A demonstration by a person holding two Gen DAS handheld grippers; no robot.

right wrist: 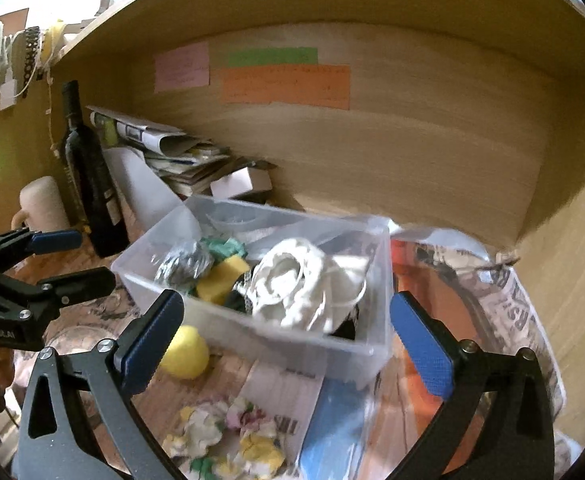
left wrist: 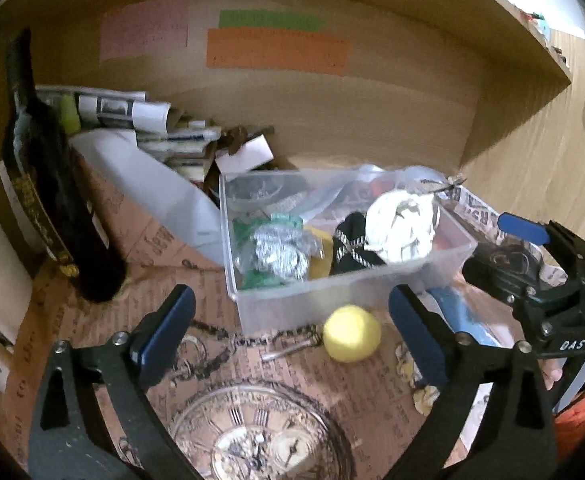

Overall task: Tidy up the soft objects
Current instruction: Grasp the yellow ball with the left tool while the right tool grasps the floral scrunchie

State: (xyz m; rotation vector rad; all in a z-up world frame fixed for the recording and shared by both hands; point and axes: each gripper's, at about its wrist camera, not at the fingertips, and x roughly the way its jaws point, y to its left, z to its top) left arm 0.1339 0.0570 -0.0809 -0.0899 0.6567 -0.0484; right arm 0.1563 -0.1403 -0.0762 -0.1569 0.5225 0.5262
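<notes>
A clear plastic bin point(left wrist: 348, 280) is seen on a printed paper sheet point(left wrist: 164, 280) inside a wooden shelf, and soft things are packed in it: a yellow sponge point(right wrist: 222, 278), a white cord bundle point(right wrist: 292, 284), a silvery scrubber point(left wrist: 278, 254) and a dark patterned cloth point(left wrist: 350, 246). A yellow ball point(left wrist: 352, 333) is left outside, touching or just beside the bin's near wall. The left gripper point(left wrist: 292, 336) is held spread wide with nothing between its blue pads, and the right gripper point(right wrist: 288, 340) is likewise spread and empty before the bin. A dark wine bottle point(left wrist: 52, 184) is stood to the left, with stacked papers point(left wrist: 140, 120) and a white sheet point(left wrist: 152, 188) crowded behind. Coloured notes point(left wrist: 276, 52) are stuck on the back wall; their writing is blurred. Items under the cord cannot be made out.
</notes>
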